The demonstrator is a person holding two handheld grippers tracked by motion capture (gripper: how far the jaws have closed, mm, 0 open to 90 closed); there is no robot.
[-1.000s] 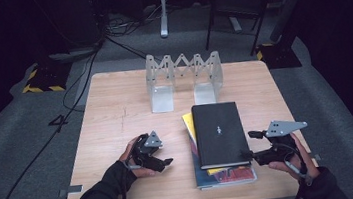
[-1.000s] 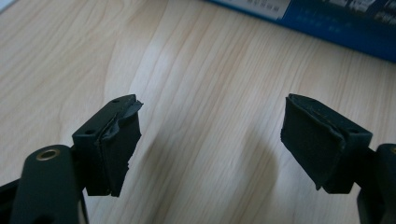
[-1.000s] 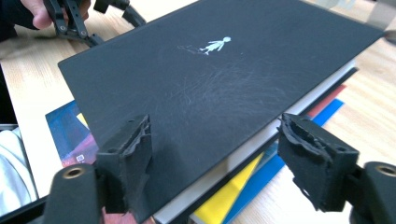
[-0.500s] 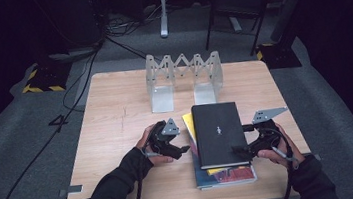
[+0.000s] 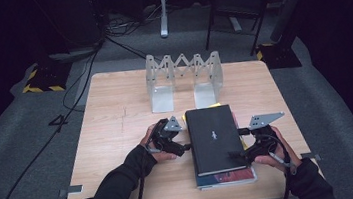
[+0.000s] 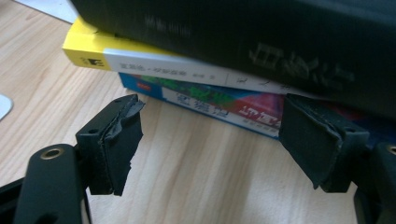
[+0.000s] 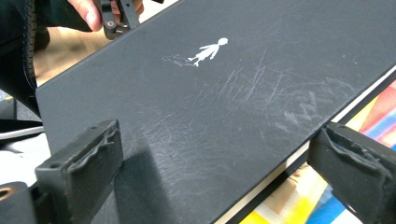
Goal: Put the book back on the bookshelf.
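A stack of three books lies on the wooden table [image 5: 116,116]. On top is a black book [image 5: 214,138] with a small white figure [image 7: 205,51] on its cover. Under it lie a yellow-spined book [image 6: 154,63] and a colourful book [image 5: 226,177]. My left gripper [image 5: 184,147] is open at the stack's left side, its pads [image 6: 119,140] facing the book spines just above the table. My right gripper [image 5: 237,154] is open at the stack's right edge, and its jaws straddle the black cover's corner [image 7: 210,163].
A grey folding metal book rack [image 5: 184,76] stands at the table's back middle, beyond the stack. Bare wood stretches left of the stack. Cables and chair legs lie on the dark floor behind the table.
Both hands have moved inward and forward to the book stack, the left gripper from the left and the right gripper from the right. The books have not moved.
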